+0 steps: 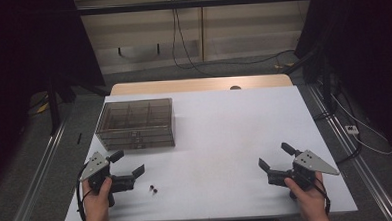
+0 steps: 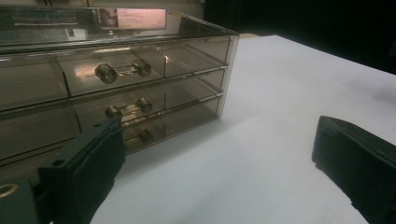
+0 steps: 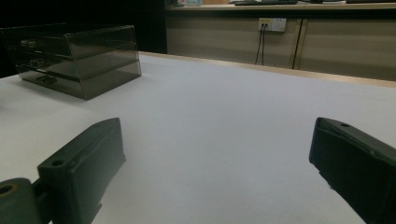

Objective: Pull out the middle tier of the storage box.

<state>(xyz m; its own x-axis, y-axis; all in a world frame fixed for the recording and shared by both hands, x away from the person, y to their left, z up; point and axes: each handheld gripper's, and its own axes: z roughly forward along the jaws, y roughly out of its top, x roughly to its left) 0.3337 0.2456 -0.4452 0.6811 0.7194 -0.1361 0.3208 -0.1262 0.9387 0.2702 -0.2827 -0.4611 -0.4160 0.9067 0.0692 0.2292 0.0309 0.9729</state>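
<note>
Both claws gape empty — the left claw (image 1: pixel 129 163) nearest the smoky drawer box (image 1: pixel 135 123) at the surface's (image 1: pixel 220 134) left, the right claw (image 1: pixel 274 156) well apart — so a skewed reach could miss a drawer knob (image 2: pixel 106 73) and shove the box.

White table (image 1: pixel 210 140): left gripper (image 1: pixel 130 163) at the near left corner, jaws apart around nothing, two small dark beads (image 1: pixel 152 188) just right of it, clear drawer box (image 1: pixel 135 123) close beyond it; right gripper (image 1: pixel 275 156) at the near right, jaws apart, well clear of all.
</note>
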